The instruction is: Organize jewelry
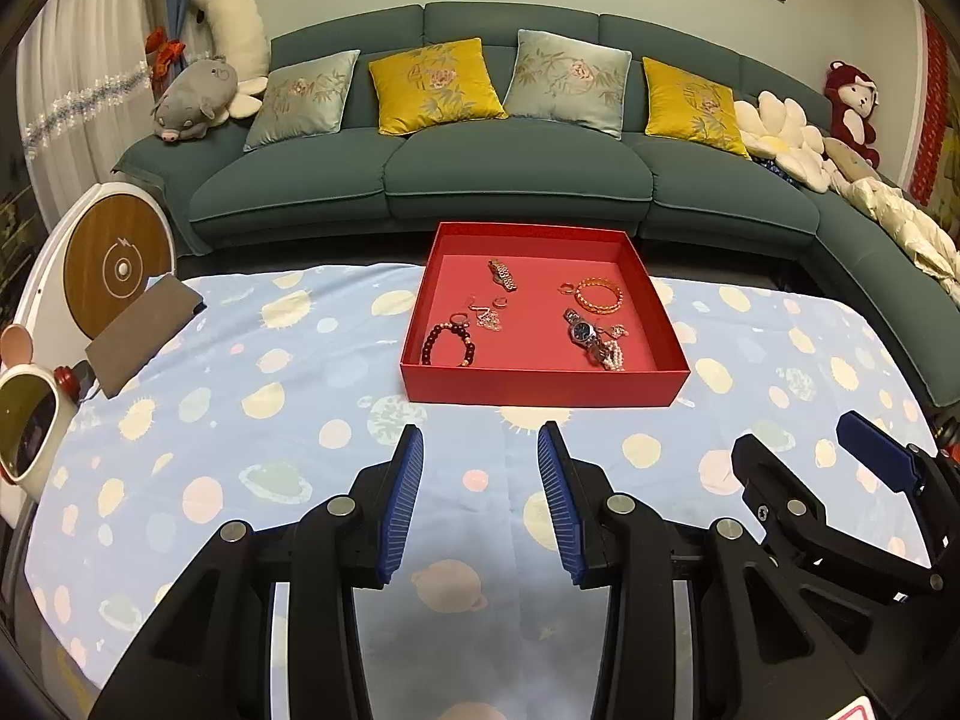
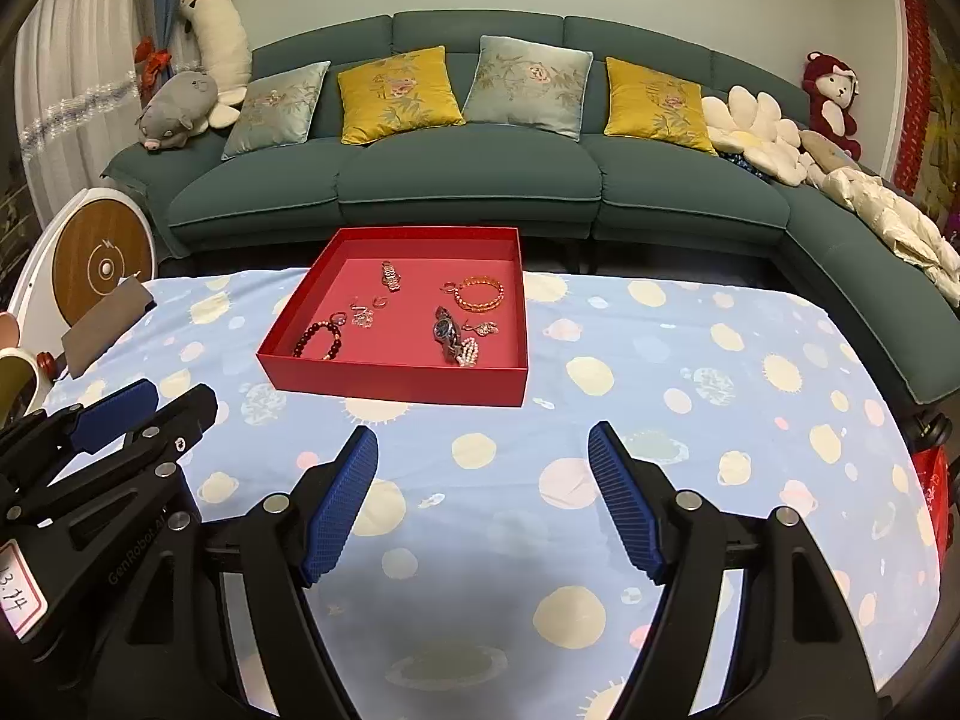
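A red tray (image 1: pixel 540 384) (image 2: pixel 396 384) sits on the table's far middle. In it lie a dark red bead bracelet (image 1: pixel 449 345) (image 2: pixel 317 341), an orange bangle (image 1: pixel 599 295) (image 2: pixel 479 293), a blue-faced wristwatch (image 1: pixel 581 331) (image 2: pixel 445 329), a metal watch band (image 1: pixel 501 275) (image 2: pixel 390 276), a pearl piece (image 1: pixel 612 355) (image 2: pixel 468 351) and small rings and chains (image 1: pixel 486 315) (image 2: pixel 363 315). My left gripper (image 1: pixel 480 450) is open and empty, short of the tray. My right gripper (image 2: pixel 483 447) is open and empty, near the tray's right front corner. Each gripper shows in the other's view, the right one (image 1: pixel 798 438) and the left one (image 2: pixel 180 396).
The table wears a light blue planet-print cloth (image 1: pixel 300 420) (image 2: pixel 720 420). A brown flat case (image 1: pixel 141 333) (image 2: pixel 105 324) lies at its left edge beside a round white device (image 1: pixel 117 264). A green sofa (image 1: pixel 510 180) with cushions and plush toys stands behind.
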Motion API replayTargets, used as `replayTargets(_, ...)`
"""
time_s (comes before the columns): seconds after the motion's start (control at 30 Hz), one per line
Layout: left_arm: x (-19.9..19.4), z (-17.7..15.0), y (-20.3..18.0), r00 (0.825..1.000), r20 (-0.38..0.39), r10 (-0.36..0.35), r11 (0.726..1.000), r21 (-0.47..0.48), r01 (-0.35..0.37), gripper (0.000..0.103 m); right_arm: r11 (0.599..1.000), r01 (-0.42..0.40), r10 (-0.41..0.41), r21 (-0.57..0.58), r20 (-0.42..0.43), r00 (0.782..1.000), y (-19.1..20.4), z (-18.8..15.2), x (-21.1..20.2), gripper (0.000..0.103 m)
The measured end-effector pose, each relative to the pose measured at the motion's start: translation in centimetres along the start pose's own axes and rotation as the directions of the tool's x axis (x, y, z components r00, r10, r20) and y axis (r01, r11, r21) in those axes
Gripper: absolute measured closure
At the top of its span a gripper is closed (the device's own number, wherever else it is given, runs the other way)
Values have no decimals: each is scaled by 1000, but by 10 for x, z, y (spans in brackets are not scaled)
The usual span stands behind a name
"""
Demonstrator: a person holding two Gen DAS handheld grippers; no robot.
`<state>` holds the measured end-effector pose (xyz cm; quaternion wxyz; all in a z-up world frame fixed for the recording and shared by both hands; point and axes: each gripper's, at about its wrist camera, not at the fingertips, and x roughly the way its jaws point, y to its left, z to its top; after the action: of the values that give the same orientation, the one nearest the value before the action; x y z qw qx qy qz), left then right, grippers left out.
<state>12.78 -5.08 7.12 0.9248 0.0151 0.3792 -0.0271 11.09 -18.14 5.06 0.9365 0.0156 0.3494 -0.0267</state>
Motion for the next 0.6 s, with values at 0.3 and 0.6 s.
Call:
replayTargets(0.3,4,3,-4,1000,3,2,1000,-7,-2,65,1000,13,-13,19,-7,1000,-4,0,3,33)
replayTargets(0.6,3,5,-6,1000,10,4,1000,-16,-4,65,999,21,-21,37,-6,1000,-7,2,2,33)
